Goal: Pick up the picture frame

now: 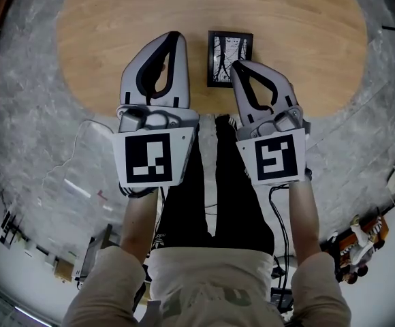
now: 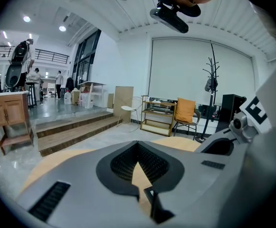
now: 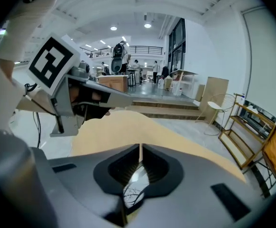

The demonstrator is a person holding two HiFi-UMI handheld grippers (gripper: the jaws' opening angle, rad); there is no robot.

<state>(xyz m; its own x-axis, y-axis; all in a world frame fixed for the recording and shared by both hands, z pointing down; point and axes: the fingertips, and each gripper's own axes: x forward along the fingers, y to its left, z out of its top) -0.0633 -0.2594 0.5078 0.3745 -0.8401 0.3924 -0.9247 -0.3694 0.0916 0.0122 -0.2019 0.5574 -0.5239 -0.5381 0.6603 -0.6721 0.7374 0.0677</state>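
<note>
1. Picture frame is seen lying flat on the wooden table.
2. Left claw is held closed, empty, beside the frame.
3. Right claw is held closed, empty, above the frame's near corner.

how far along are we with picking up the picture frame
Done: nothing yet; the picture frame lies flat on the table. In hand: the right gripper hangs at the frame's near corner, jaws together and empty; the left gripper sits beside it, jaws together. Still to do: open the jaws, grip the frame, lift.
</note>
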